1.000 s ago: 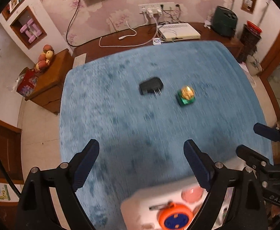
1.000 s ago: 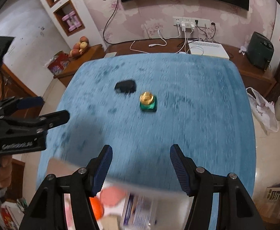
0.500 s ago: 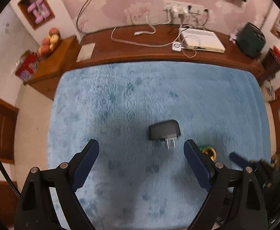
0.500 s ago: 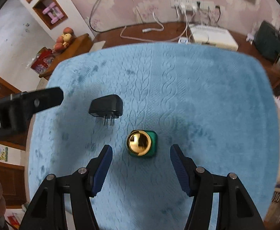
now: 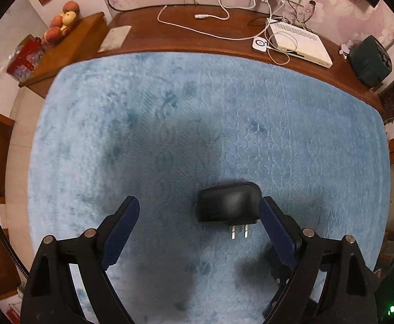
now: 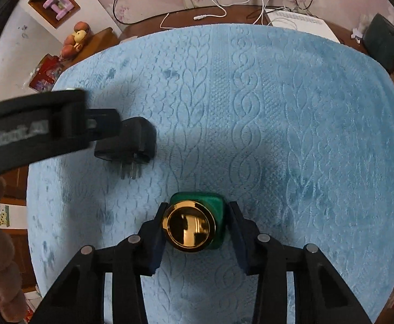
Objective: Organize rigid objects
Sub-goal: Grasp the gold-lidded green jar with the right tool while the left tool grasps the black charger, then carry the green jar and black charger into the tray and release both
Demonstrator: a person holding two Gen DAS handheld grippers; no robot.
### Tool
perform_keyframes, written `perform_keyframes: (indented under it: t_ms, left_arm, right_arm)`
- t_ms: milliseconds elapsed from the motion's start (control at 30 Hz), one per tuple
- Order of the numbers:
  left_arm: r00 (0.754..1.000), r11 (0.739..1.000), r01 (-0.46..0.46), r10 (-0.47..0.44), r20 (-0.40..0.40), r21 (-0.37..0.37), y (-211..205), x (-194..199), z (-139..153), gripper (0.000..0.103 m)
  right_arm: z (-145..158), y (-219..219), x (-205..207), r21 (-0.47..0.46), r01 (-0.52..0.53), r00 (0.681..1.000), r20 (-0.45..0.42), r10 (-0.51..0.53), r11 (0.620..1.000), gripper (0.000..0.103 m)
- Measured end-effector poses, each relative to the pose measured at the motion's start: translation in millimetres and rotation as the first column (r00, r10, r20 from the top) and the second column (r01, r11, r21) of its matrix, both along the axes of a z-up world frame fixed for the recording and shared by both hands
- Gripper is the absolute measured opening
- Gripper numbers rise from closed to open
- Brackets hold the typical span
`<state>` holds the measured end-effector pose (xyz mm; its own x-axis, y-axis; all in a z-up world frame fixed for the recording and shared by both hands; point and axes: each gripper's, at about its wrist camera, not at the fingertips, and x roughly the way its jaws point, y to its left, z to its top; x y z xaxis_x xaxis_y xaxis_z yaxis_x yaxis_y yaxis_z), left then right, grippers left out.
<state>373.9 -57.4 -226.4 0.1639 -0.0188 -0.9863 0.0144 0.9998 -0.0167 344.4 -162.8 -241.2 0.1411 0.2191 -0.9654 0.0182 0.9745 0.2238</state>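
The green square bottle with a round gold cap (image 6: 194,222) stands upright on the blue cable-patterned plush blanket (image 6: 291,135), cap facing up. The right gripper (image 6: 195,225) has just been closing; its jaws flank the bottle, contact uncertain. The black plug adapter (image 5: 229,202) lies flat nearby, prongs toward the camera, between the wide-apart jaws of the left gripper (image 5: 199,226).

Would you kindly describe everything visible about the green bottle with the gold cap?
The green bottle is small and squarish with rounded corners. A shiny, mirror-like round gold cap covers its top. It stands upright on the blue blanket, and the right gripper, whose jaws have just been closing, has a pad against either side.
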Motion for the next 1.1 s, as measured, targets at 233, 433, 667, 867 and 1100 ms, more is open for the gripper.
perform_keyframes:
  t_ms: [233,433,667,867,1100]
  left_arm:
    - [0.999,1.0,0.009,-0.009,-0.035,-0.008,-13.7,5.3,-16.7,0.091]
    - [0.998,1.0,0.011,-0.01,-0.058,0.022,-23.4,8.7,-30.5,0.091]
    - [0.997,0.999,-0.04,0.04,-0.064,0.005,-19.0,9.0,-40.5,0.078]
    - [0.999,0.999,-0.039,0.04,-0.022,0.033,-17.1,6.1,-33.0,0.065]
    - [0.999,0.997,-0.012,0.009,0.044,0.077,-4.1,-22.3,-2.1,0.065]
  right_arm:
    - [2.4,-4.5,-6.1,0.008,0.014,1.0,0.001,-0.014,1.0,0.042]
    - [2.2,-3.7,-6.0,0.008,0.009,1.0,0.004,-0.009,1.0,0.042]
    - [2.5,-2.4,-7.8,0.003,0.006,1.0,0.01,-0.006,1.0,0.042]
    - [4.8,-0.9,-9.1,-0.002,0.004,1.0,0.009,-0.004,1.0,0.042]
    - [30.3,-0.5,-24.2,0.007,0.019,0.999,0.042,-0.02,1.0,0.042]
